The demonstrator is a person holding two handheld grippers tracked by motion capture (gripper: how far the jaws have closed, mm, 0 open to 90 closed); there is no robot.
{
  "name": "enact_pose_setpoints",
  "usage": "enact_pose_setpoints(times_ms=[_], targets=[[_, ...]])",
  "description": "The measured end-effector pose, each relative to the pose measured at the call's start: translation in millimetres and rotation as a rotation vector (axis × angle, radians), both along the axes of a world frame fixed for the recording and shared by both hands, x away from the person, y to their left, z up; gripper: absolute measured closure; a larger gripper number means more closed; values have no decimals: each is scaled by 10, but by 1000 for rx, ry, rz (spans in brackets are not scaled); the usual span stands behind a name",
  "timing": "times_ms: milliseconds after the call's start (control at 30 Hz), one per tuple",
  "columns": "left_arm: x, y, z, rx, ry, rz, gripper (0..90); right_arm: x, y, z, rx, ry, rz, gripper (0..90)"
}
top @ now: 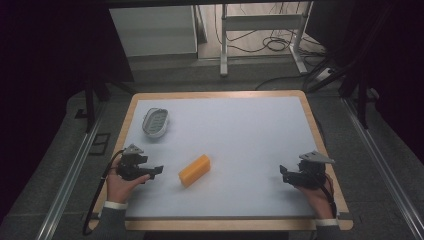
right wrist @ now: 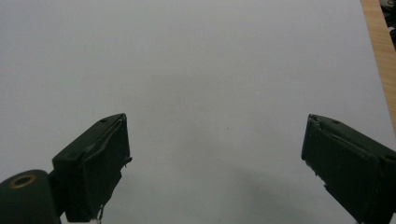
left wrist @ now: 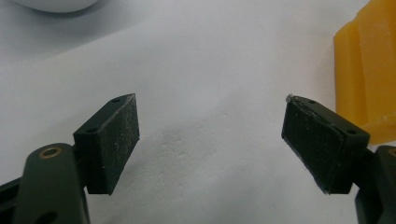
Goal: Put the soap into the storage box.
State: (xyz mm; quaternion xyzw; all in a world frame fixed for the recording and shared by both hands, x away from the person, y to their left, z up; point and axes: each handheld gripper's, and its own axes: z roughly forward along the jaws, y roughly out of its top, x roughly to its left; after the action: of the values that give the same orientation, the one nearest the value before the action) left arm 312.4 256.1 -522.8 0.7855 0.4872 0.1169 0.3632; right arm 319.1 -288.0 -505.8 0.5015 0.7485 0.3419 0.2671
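Yellow block (top: pixel 194 170) judged light, stiff, slightly waxy; best gripped across narrow sides. Left gripper (top: pixel 156 170) jaws held apart, empty; right gripper (top: pixel 283 172) likewise.

No text, label, brand, number or sign can be read anywhere in these views.
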Motion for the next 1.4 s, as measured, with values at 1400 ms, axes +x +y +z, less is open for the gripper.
enact_pose_setpoints(times_ms=[1400], targets=[[-54, -8, 332, 10, 5, 7, 203, -66, -57, 31, 16, 15, -2, 80]])
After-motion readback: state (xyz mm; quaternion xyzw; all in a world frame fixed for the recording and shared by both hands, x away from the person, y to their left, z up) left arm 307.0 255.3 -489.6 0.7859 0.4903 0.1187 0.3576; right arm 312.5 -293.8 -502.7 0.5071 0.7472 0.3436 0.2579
